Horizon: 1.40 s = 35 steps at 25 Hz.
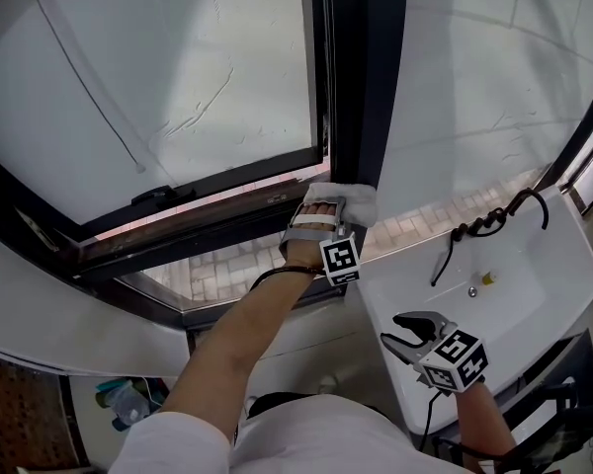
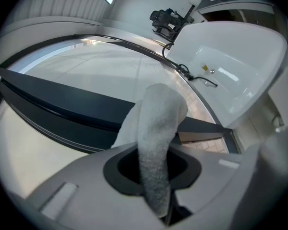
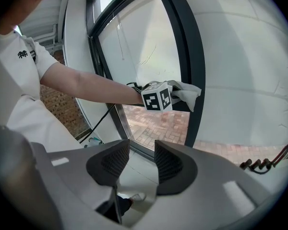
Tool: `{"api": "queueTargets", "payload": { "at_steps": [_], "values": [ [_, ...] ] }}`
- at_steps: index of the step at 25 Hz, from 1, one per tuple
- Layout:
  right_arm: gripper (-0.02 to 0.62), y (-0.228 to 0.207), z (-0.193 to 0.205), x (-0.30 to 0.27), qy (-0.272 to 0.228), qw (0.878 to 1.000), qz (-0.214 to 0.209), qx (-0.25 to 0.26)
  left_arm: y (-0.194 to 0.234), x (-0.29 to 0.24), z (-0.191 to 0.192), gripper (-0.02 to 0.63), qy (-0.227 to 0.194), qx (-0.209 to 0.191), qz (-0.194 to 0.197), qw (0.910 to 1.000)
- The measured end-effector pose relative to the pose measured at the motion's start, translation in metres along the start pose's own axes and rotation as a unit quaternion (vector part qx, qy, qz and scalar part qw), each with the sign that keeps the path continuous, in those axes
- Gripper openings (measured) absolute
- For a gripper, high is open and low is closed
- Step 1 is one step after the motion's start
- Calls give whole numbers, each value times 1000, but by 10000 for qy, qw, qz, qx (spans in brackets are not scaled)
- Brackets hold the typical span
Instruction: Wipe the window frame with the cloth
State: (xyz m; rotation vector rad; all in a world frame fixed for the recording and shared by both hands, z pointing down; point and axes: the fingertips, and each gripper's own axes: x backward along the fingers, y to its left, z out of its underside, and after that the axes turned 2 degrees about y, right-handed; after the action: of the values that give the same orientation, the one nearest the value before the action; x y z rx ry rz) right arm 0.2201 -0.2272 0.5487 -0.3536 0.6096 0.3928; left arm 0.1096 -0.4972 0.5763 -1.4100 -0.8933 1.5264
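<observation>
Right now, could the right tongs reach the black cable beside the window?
Probably yes: the right tongs are open and empty, and nothing stands between them and the black cable.

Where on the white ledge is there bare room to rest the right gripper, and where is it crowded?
Bare: the white ledge right of the two small bits. Crowded: its far side, where the black cable coils, and the frame corner filled by the cloth in the left gripper.

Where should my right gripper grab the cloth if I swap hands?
Probably the loose flap of the cloth that sticks out to the right of the left gripper, approached from the right. It droops free there, while the rest is clamped in those jaws.
</observation>
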Motion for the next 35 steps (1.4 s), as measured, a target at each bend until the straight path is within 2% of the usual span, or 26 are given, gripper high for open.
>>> {"api": "queueTargets", "payload": {
  "at_steps": [10,20,25,35],
  "values": [
    [164,1,-4,-9,31,9999,-103,36,-3,1,-3,94,-8,66,58,10000],
    [164,8,-12,-22,45,9997,-235,98,-10,10,25,94,77,-737,65,9972],
    [164,21,-20,-39,85,9991,-398,155,-21,24,57,94,140,-1242,117,9921],
    [164,71,-52,-87,133,9973,-617,381,-34,68,151,94,267,-1721,156,9846]
  ]
}}
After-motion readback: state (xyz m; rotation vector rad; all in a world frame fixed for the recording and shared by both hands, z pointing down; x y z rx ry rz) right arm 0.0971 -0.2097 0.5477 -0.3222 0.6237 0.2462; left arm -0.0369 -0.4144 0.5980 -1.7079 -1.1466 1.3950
